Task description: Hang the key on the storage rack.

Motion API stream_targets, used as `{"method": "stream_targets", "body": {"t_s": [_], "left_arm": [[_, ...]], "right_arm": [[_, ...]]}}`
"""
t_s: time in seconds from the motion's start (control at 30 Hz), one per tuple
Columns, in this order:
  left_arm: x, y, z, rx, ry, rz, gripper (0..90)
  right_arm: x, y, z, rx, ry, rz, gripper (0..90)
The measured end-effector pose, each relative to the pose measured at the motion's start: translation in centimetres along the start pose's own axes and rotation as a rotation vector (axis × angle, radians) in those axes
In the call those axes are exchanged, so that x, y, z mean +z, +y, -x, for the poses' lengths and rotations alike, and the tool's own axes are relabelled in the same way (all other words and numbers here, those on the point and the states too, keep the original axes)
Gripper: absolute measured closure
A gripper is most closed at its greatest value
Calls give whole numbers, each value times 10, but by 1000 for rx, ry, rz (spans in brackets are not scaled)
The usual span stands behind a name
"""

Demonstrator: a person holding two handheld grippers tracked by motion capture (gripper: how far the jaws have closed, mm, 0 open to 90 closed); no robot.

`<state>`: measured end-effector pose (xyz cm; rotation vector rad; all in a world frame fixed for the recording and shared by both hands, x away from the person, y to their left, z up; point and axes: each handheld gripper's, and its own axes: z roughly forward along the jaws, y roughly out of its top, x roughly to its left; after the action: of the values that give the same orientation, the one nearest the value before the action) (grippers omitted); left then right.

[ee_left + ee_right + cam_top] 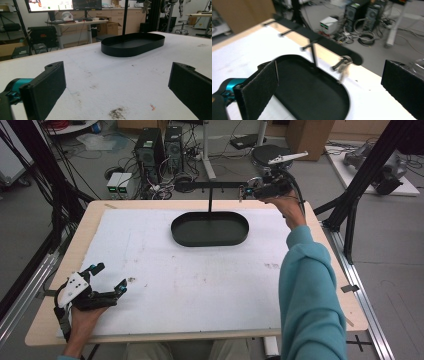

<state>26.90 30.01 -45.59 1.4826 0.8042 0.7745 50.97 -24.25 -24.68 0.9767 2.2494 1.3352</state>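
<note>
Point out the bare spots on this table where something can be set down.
The white mat lies bare from the black oval tray down to the near edge, between the left gripper and the teal sleeve. It is tighter behind the tray, where the hook rack stands and the right gripper hovers.

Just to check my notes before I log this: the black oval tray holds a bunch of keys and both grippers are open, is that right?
Not quite. The black oval tray is empty; the keys hang from a peg of the rack above it, as the right gripper view shows. The left gripper and right gripper are indeed open.
</note>
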Motion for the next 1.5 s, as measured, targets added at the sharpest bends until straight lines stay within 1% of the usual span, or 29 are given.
{"method": "stream_targets", "body": {"t_s": [0.07,0.1,0.13,0.17,0.2,0.23,0.27,0.3,0.37,0.43,0.47,0.5,0.63,0.67,0.73,0.8,0.83,0.87,0.97,1.03,1.2,1.23,1.3,1.37,1.43,1.47,1.5], "left_arm": [[0,0,0,0,1,3,17],[0,0,1,1,-1,3,17],[0,0,1,2,0,1,17],[0,0,1,4,-1,2,17],[0,0,1,5,-1,2,17],[0,0,1,5,0,2,17],[0,0,1,5,0,3,17],[0,0,1,4,1,3,17],[0,0,1,6,1,2,17],[0,0,1,7,4,2,17],[0,0,1,6,3,2,17],[0,0,1,5,3,2,17],[0,0,2,12,5,2,17],[0,0,2,15,5,0,17],[0,0,2,17,6,0,17],[0,0,2,15,6,2,17],[0,0,2,16,6,1,17],[0,0,2,17,6,1,17],[0,0,2,17,3,2,17],[0,0,3,17,4,3,17],[0,0,3,20,5,1,17],[0,0,3,20,5,2,17],[0,0,3,28,4,-4,17],[1,0,3,26,4,-5,17],[1,0,3,31,4,-7,17],[1,0,4,31,4,-6,17],[1,0,3,31,5,-5,17]], "right_arm": [[-13,-5,-8,-21,2,23,4],[-20,-7,-11,-26,1,27,4],[-29,-11,-15,-37,6,42,4],[-38,-17,-20,-47,14,70,4],[-43,-21,-22,-54,14,74,4],[-50,-28,-25,-67,13,94,4],[-56,-36,-27,-78,18,111,5],[-62,-45,-29,-76,25,128,5],[-73,-67,-33,-89,16,168,4],[-81,-89,-33,-89,17,206,5],[-84,-104,-34,-79,13,223,5],[-85,-113,-35,-72,8,234,5],[-87,-158,-40,-34,-2,278,4],[-86,-165,-41,-29,-5,280,5],[-84,-182,-45,-36,-5,303,5],[-81,-197,-49,-35,-8,299,5],[-79,-204,-51,-24,-4,301,5],[-78,-211,-51,-21,-3,313,5],[-75,-230,-54,-18,-13,323,4],[-75,-240,-56,-7,-19,338,5],[-75,-257,-59,-8,-31,366,5],[-75,-260,-59,-4,-30,366,5],[-73,-268,-59,19,-27,362,5],[-71,-275,-59,24,-38,366,5],[-73,-276,-60,17,-39,400,5],[-73,-277,-60,26,-32,394,5],[-73,-276,-60,19,-33,395,5]]}}
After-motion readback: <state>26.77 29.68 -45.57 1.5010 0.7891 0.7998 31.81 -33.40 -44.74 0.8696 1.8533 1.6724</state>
